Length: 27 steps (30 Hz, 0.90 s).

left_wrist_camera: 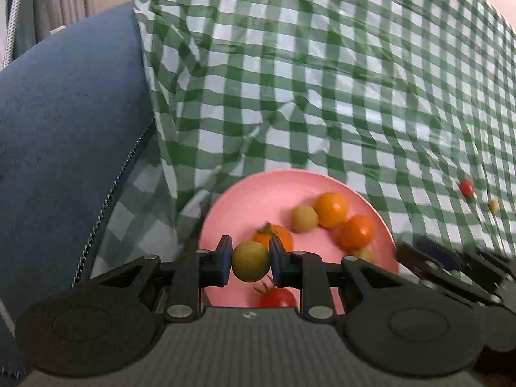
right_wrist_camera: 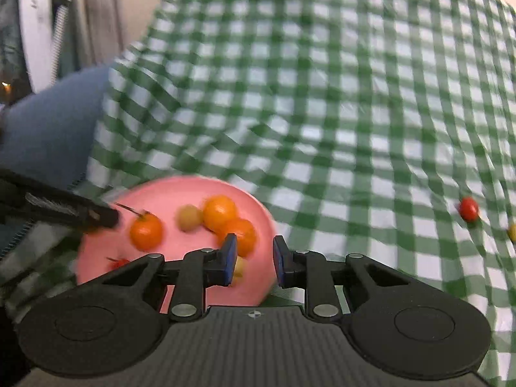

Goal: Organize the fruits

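Note:
My left gripper (left_wrist_camera: 251, 259) is shut on a small yellow-green tomato (left_wrist_camera: 251, 266), held above the near part of a pink plate (left_wrist_camera: 258, 200). On the plate lie several cherry tomatoes: orange ones (left_wrist_camera: 331, 209), a greenish one (left_wrist_camera: 304, 217) and a red one (left_wrist_camera: 278, 296). My right gripper (right_wrist_camera: 255, 258) hangs over the plate's (right_wrist_camera: 180, 190) right edge, its blue pads a small gap apart with nothing between them. A red tomato (right_wrist_camera: 468, 208) and a yellow one (right_wrist_camera: 512, 232) lie loose on the cloth at the far right.
A wrinkled green-and-white checked cloth (left_wrist_camera: 322, 80) covers the surface. A blue cushion with a zip (left_wrist_camera: 64, 129) borders it on the left. Curtains hang behind at the upper left. One left gripper finger (right_wrist_camera: 80, 213) reaches in from the left over the plate.

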{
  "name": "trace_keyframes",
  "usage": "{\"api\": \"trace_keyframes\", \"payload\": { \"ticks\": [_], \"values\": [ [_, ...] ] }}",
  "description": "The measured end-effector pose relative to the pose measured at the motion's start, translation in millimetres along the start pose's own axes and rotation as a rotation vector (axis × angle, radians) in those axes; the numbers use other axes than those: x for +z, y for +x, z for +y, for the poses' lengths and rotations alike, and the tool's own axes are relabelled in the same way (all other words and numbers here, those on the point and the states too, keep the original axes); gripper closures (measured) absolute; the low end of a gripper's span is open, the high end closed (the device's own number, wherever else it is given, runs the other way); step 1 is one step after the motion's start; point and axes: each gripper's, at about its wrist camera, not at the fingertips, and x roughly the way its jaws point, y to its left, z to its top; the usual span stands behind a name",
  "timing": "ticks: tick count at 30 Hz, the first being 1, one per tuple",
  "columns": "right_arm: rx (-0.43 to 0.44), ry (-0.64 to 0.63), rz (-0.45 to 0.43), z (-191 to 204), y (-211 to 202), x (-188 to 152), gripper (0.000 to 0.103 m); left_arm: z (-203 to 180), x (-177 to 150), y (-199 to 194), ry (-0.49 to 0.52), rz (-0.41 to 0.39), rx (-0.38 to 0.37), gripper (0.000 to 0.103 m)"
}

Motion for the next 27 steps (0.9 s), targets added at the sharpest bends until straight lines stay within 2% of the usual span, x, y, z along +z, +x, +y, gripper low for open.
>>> {"api": "trace_keyframes", "payload": {
  "ticks": [2,3,4,5,6,7,8,9,11,12,13,15,18,21,27],
  "values": [
    [0.030,0.060,0.042,-14,-25,-9,0.075,9,0,-3,-0.027,0.009,-0.007,0.076],
    [0.100,0.056,0.054,-16,-51,-26,0.075,13,-1,-6,-0.037,0.011,-0.019,0.076],
    [0.142,0.020,0.075,-11,-63,-37,0.061,16,-3,-12,-0.044,0.004,-0.040,0.076],
    [0.187,-0.021,0.135,-1,-69,-49,0.048,17,-6,-17,-0.049,0.003,-0.049,0.076],
    [0.268,-0.070,0.227,14,-68,-67,0.029,18,-11,-21,-0.055,0.006,-0.053,0.076],
    [0.302,-0.141,0.242,25,-65,-80,0.033,18,-15,-25,-0.060,0.009,-0.055,0.076],
    [0.264,-0.176,0.219,30,-60,-86,0.051,19,-20,-30,-0.062,0.013,-0.057,0.076],
    [0.168,-0.135,0.178,24,-53,-82,0.054,20,-23,-34,-0.058,0.018,-0.055,0.076],
    [0.012,0.011,0.113,-4,-38,-62,0.049,21,-27,-40,-0.050,0.017,-0.051,0.076],
    [-0.052,0.061,0.084,-20,-35,-54,0.042,21,-27,-42,-0.045,0.020,-0.049,0.076],
    [-0.107,0.084,0.054,-36,-35,-48,0.034,21,-27,-43,-0.038,0.022,-0.050,0.076],
    [-0.196,0.080,0.004,-64,-28,-36,0.027,19,-25,-43,-0.033,0.019,-0.049,0.076],
    [-0.270,0.099,-0.036,-99,-25,-22,0.024,15,-18,-45,-0.027,-0.003,-0.049,0.076],
    [-0.280,0.132,-0.052,-127,-23,-19,0.018,7,-12,-46,-0.021,-0.014,-0.054,0.076],
    [-0.369,0.120,-0.106,-171,-3,-13,0.014,-10,-6,-39,-0.020,0.002,-0.077,0.076]
  ]
}}
